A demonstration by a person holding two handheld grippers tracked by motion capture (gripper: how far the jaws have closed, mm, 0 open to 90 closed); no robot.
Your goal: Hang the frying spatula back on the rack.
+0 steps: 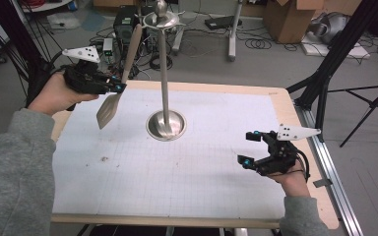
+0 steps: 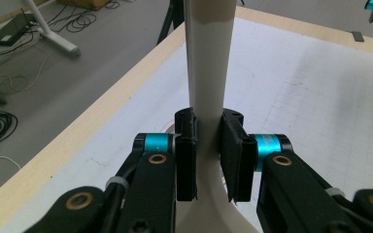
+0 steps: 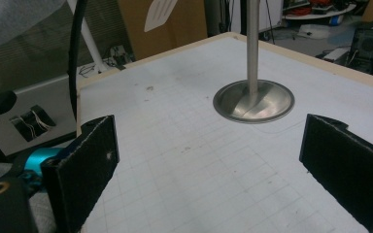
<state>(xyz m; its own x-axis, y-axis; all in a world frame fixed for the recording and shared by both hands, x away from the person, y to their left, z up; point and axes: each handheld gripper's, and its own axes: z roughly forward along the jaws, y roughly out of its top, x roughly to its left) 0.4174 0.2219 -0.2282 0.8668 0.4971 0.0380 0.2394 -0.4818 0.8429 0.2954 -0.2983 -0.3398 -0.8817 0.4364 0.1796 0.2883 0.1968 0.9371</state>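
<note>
- Spatula [image 1: 119, 83]: a cream-coloured slotted turner that hangs from the head of the metal utensil stand [image 1: 165, 73]. Its handle runs up to the top hook and its blade is lowest, above the mat near the far left corner of the table [image 1: 216, 89].
- Left gripper [image 1: 119, 87]: it is held in the person's left hand [image 1: 59, 93] at the far left edge of the table. In the left gripper view both black pads [image 2: 186, 160] press on the sides of the spatula's handle just above the blade, so the jaws are clamped on it.
- Right gripper [image 1: 250, 148]: it is held in the right hand [image 1: 291, 179] near the right edge of the table, well apart from the stand. In the right gripper view its two pads [image 3: 85, 160] stand wide apart with bare mat between them; nothing is gripped.
- Utensil stand: its round base [image 1: 166, 125] sits on the white gridded mat [image 1: 177, 167], toward the far edge and about mid-width, with the pole upright.
- Mat: it covers most of the tabletop, leaving a wooden border.
</note>
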